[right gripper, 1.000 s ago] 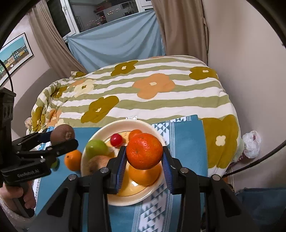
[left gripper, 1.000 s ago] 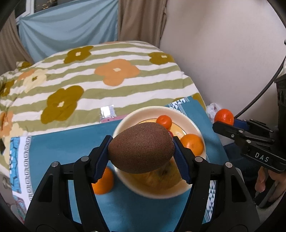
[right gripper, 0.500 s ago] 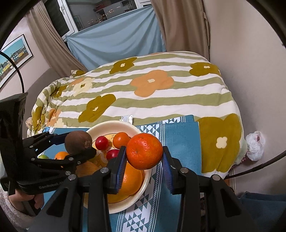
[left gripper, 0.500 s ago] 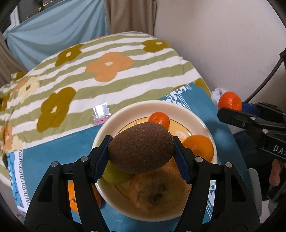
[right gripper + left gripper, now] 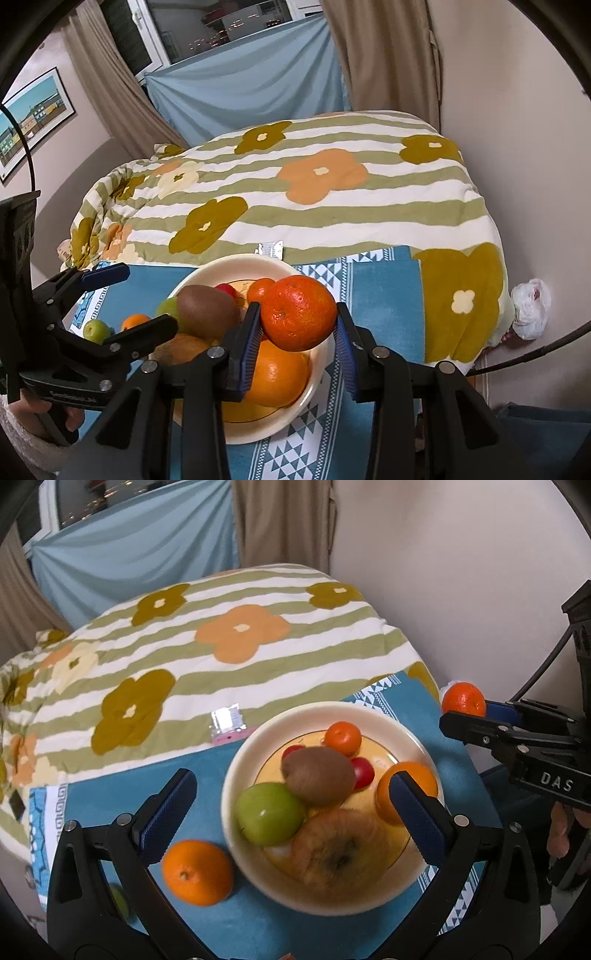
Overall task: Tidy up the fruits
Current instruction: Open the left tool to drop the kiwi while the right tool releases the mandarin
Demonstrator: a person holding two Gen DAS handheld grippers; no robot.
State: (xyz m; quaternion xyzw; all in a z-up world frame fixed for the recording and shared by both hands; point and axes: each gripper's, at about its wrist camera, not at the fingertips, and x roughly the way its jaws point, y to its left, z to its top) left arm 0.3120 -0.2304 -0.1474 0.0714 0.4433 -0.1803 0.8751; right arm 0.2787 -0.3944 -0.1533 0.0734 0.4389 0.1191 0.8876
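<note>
A brown kiwi (image 5: 317, 775) lies in the cream bowl (image 5: 231, 805) on top of a green apple (image 5: 269, 814) and a browned apple (image 5: 340, 849). My left gripper (image 5: 290, 779) hangs over the bowl, its jaws opening wide and touching nothing; the kiwi sits below the gap between them. The bowl also holds an orange (image 5: 382, 797), a small mandarin (image 5: 343, 738) and a red tomato (image 5: 364, 771). My right gripper (image 5: 298, 310) is shut on a mandarin (image 5: 299, 314) above the bowl's right side. A loose orange (image 5: 197, 871) and a small green fruit (image 5: 95, 328) lie on the cloth to the bowl's left.
The bowl stands on a blue patterned cloth (image 5: 122, 797) at the near edge of a bed with a flowered, striped blanket (image 5: 229, 635). A foil packet (image 5: 227, 720) lies behind the bowl. A wall is close on the right, with a white bag (image 5: 530, 308) below it.
My left gripper has let go of the kiwi, which now rests in the bowl, and its jaws have spread wide. The right gripper still holds the mandarin in place.
</note>
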